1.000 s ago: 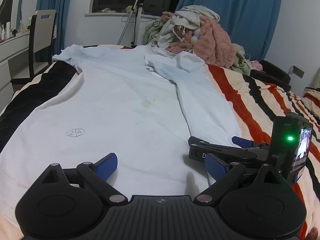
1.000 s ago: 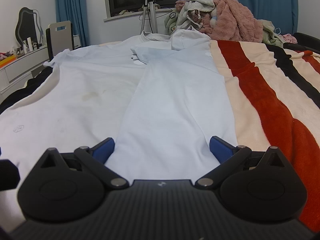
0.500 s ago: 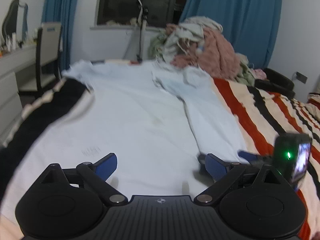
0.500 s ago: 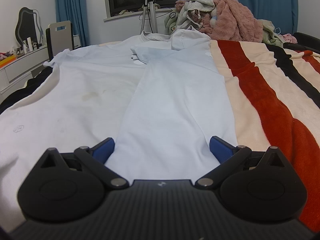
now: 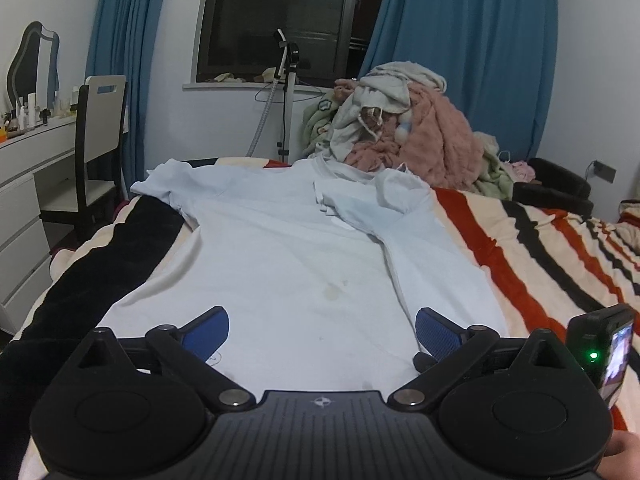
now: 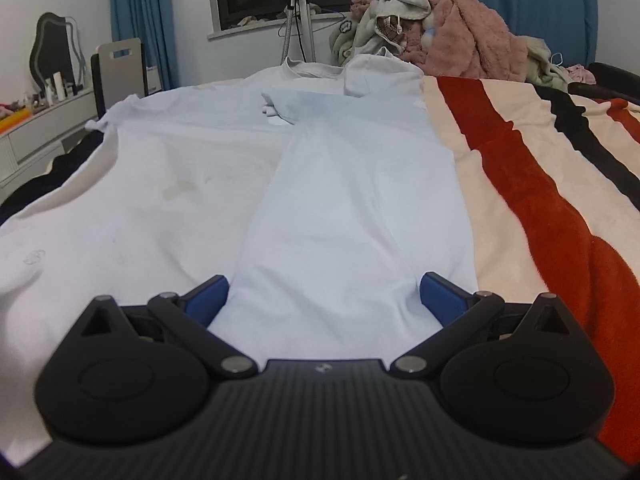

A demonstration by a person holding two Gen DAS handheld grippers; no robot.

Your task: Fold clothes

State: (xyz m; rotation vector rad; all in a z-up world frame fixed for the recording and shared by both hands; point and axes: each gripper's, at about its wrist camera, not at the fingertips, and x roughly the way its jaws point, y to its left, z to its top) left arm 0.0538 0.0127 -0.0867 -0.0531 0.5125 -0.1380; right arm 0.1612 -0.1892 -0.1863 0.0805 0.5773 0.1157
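Lying lengthwise, the T-shirt (image 5: 280, 264) points its collar toward the window (image 5: 280, 20).

Bed covered by striped blanket (image 5: 520, 248), cream with red and black bands, filling lower and right frame. Pale blue t-shirt (image 5: 280, 264) spread flat on it, centre, right side folded inward. Heaped clothes pile (image 5: 416, 136) on it, upper centre-right.

The shirt (image 5: 288, 264) is thin, matt cotton-like cloth, smooth with soft creases. The blanket (image 6: 532, 184) under it looks thick and fleecy. The pink throw (image 5: 440, 140) is shaggy plush. Each gripper (image 5: 322, 330) is matt black plastic with ribbed casing, metal pivots and textured blue pads (image 6: 442, 296).
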